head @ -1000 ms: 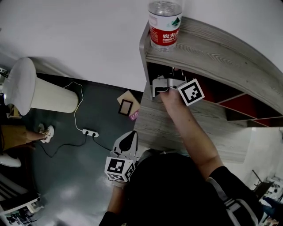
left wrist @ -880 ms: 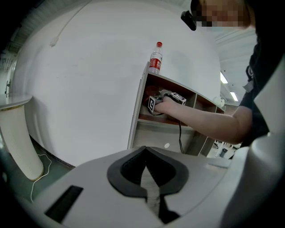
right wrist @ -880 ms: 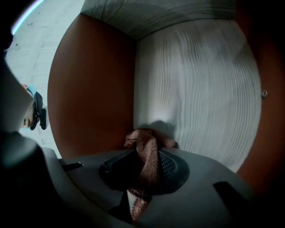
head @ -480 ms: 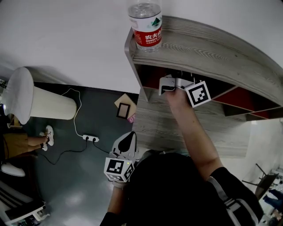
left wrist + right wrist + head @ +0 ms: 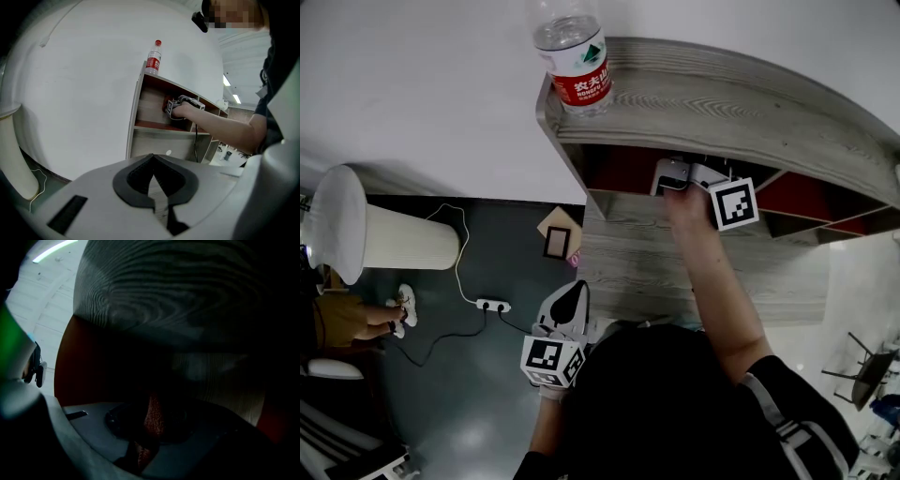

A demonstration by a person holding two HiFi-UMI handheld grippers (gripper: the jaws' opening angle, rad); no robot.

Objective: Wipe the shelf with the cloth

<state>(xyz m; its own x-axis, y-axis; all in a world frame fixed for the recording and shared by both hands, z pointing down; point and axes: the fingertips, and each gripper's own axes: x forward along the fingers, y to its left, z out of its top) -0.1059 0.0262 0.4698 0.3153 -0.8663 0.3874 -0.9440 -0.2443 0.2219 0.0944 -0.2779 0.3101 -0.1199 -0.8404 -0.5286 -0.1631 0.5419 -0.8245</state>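
Shelf (image 5: 722,103) walls closely box right gripper (image 5: 671,174), fingers (image 5: 119,420) pinching cloth (image 5: 152,414).

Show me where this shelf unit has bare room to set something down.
Free: the top board, from the water bottle rightward along the wall. Crowded: the upper compartment, where the right hand-held gripper, shut on the cloth, and the forearm reach in.
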